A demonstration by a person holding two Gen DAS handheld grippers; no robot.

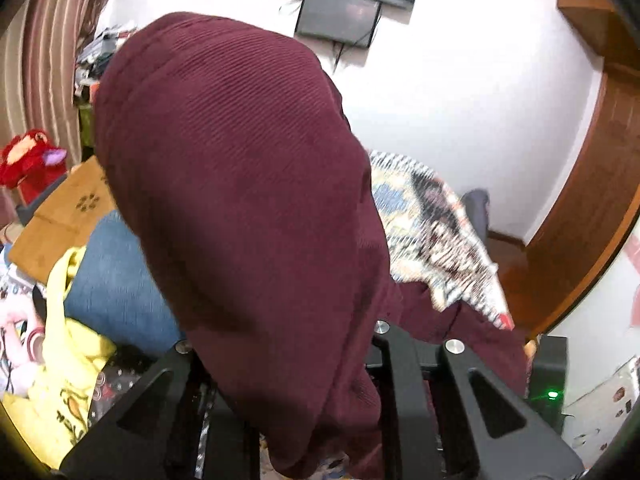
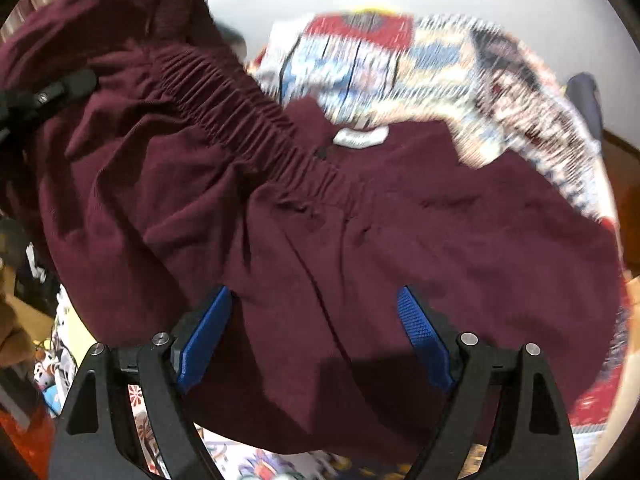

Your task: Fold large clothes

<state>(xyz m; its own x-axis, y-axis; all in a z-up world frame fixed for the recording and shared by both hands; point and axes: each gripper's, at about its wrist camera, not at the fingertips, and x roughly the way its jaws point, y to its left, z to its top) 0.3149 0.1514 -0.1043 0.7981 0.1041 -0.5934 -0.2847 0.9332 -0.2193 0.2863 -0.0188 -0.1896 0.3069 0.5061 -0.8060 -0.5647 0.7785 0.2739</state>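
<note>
A large maroon ribbed garment [image 1: 248, 184] with an elastic waistband [image 2: 240, 120] fills both views. In the left wrist view it is draped over my left gripper [image 1: 304, 360] and hides the fingertips; the jaws look drawn together on the cloth. In the right wrist view the garment [image 2: 400, 240] lies spread on a patterned bedsheet [image 2: 420, 60]. My right gripper [image 2: 316, 312] is open, its blue pads [image 2: 420, 328] apart, hovering just over the cloth. The left gripper [image 2: 48, 92] shows at far left, holding the garment up.
A blue jeans item [image 1: 116, 280], a yellow garment [image 1: 68, 340], a wooden board [image 1: 64, 208] and a red plush toy [image 1: 28, 160] lie at left. White wall, a wall-mounted screen [image 1: 340, 16] and a wooden door frame [image 1: 592, 200] stand behind.
</note>
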